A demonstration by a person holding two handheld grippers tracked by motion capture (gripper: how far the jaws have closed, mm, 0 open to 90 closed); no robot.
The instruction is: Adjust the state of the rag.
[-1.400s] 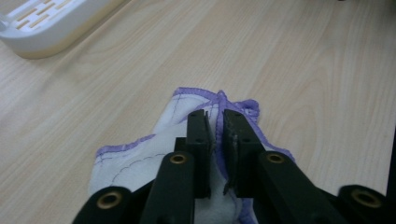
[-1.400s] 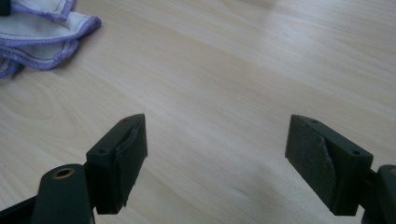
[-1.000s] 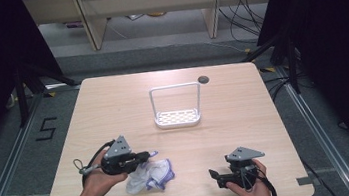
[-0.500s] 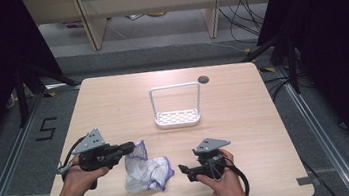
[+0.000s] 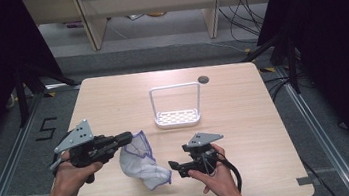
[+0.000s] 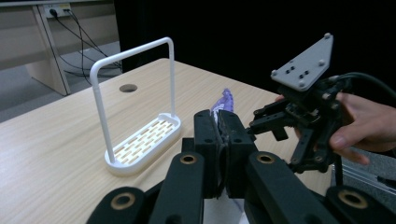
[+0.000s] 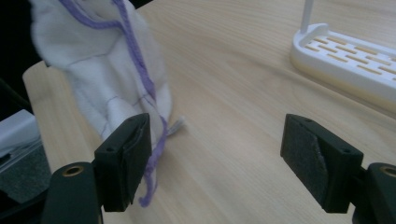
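— While I look down from the high view, where is the bag?

— I have my left gripper (image 5: pixel 126 137) clamped on the top edge of the white mesh bag with purple trim (image 5: pixel 142 160). It hangs from the jaws, and its lower end rests on the tabletop (image 5: pixel 244 104) near the front edge. My right gripper (image 5: pixel 174 167) sits just beside the bag's bottom, jaws spread wide around nothing. The white rack (image 5: pixel 176 105) stands apart, nearer the middle.

— And from the left gripper view?

— The jaws are pressed together on the bag (image 6: pixel 223 102), a purple-edged scrap poking out above them. The rack (image 6: pixel 140 140) is at left, the right gripper (image 6: pixel 275 122) close at right.

— The right gripper view?

— Both jaws stand far apart. The bag (image 7: pixel 100 70) hangs by the left jaw; I cannot tell if they touch. The rack's base (image 7: pixel 345 56) is at upper right.
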